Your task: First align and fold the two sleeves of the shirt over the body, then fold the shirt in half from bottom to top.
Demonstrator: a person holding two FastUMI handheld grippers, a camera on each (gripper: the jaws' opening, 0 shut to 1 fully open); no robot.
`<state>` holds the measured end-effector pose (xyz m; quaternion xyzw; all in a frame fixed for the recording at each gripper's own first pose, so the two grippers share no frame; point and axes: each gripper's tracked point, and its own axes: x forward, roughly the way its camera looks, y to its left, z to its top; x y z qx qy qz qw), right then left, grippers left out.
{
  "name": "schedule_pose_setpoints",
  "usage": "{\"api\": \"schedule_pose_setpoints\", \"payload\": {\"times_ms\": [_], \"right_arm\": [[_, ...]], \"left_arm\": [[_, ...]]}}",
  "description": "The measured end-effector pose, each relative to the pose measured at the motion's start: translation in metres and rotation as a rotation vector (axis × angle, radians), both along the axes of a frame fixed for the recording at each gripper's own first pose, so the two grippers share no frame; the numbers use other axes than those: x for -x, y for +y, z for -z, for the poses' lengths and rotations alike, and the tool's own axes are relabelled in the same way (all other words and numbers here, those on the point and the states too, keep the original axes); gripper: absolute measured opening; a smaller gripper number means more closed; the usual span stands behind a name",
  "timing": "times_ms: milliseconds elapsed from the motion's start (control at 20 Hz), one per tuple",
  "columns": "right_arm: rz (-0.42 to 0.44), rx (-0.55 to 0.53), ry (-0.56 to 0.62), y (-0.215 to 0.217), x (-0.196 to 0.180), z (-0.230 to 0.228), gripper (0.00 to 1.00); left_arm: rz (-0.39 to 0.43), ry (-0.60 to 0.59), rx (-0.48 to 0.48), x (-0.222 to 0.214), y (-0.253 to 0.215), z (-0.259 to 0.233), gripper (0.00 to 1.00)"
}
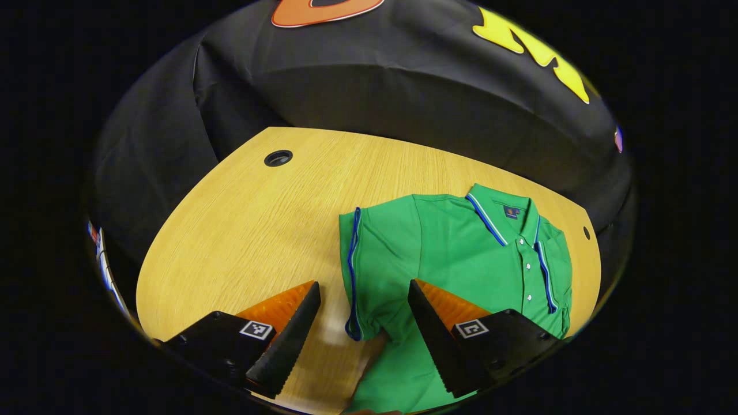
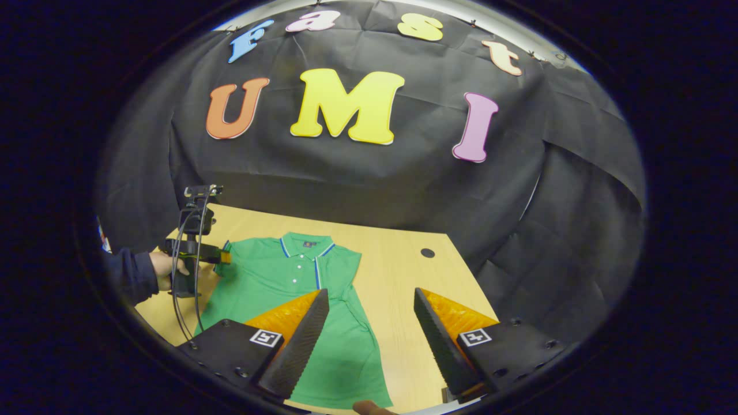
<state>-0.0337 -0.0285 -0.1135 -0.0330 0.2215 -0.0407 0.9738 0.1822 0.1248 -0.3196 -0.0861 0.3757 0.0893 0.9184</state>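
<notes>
A green polo shirt (image 1: 461,253) with blue trim lies flat on the wooden table (image 1: 248,230), collar toward the booth wall. One sleeve (image 1: 553,265) is folded over the body beside the button placket. The other sleeve (image 1: 369,259) is spread outward, its blue cuff edge on the table. My left gripper (image 1: 363,283) is open and hovers over that spread sleeve, one finger on each side of the cuff. In the right gripper view the shirt (image 2: 277,282) shows, and a hand (image 2: 164,266) holds the left gripper (image 2: 222,256) at its sleeve. My right gripper (image 2: 370,291) is open above the shirt's lower side.
The table has a round cable hole (image 1: 278,157) near its back corner and another hole (image 2: 427,252) on the far side. Black cloth walls the booth behind and beside the table. Bare wood (image 2: 398,271) lies beside the shirt.
</notes>
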Motion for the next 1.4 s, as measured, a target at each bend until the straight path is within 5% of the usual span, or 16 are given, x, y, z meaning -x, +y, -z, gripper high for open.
{"api": "schedule_pose_setpoints", "payload": {"times_ms": [200,350,400,600,1000,1400], "right_arm": [[0.008,-0.018,0.045,0.009,0.001,0.017,0.95],[0.004,-0.025,0.053,0.014,0.000,0.019,0.96],[0.005,-0.026,0.050,0.015,-0.002,0.017,0.96],[0.007,-0.031,0.048,0.019,0.004,0.027,0.95],[0.026,-0.054,0.036,0.011,0.001,0.027,0.96],[0.046,-0.097,0.030,-0.001,0.001,0.038,0.96]], "left_arm": [[0.006,0.032,-0.033,-0.011,0.009,0.006,0.77],[0.018,0.050,-0.025,-0.015,0.003,0.008,0.70],[0.025,0.068,-0.033,-0.015,0.004,0.011,0.50],[0.040,0.126,-0.065,-0.016,0.007,0.023,0.21],[0.094,0.115,-0.048,-0.019,0.002,0.021,0.05],[0.186,0.031,-0.110,-0.026,-0.031,-0.026,0.04]]}}
